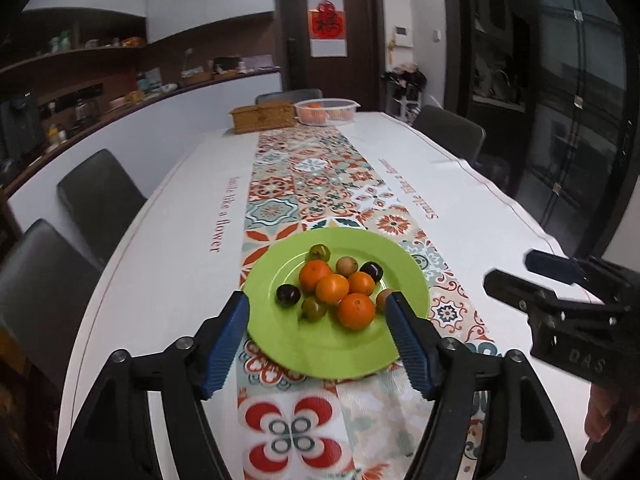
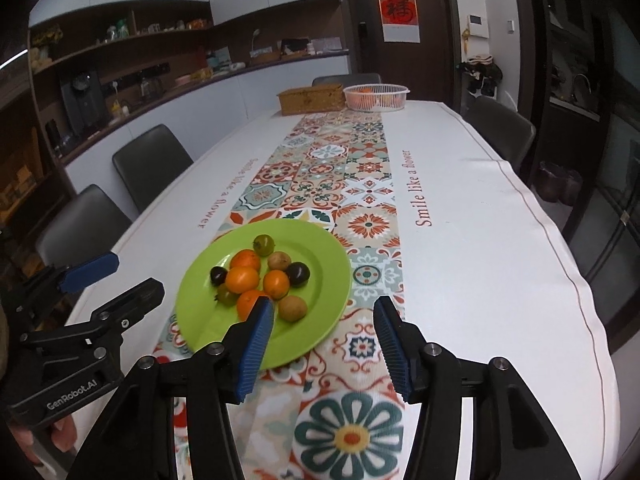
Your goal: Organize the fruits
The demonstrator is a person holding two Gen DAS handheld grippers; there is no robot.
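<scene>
"Smile like a flower" [image 2: 419,189] runs in dark red letters along the white tabletop [image 2: 500,240], just right of the patterned runner [image 2: 344,184]. The same line [image 2: 224,196] stands on the white strip left of the runner, upside down in the right wrist view. In the left wrist view it reads "Smile like a flower" [image 1: 225,213] left of the runner. The left tongs [image 2: 100,276] carry "GenRobot.AI" [image 2: 73,395] in pale letters on the black body. The right tongs [image 1: 532,272] show "DAS" [image 1: 585,362] on their body. Beyond the runner's far end, a door poster [image 2: 398,10] bears a red character, too stylised to read.
</scene>
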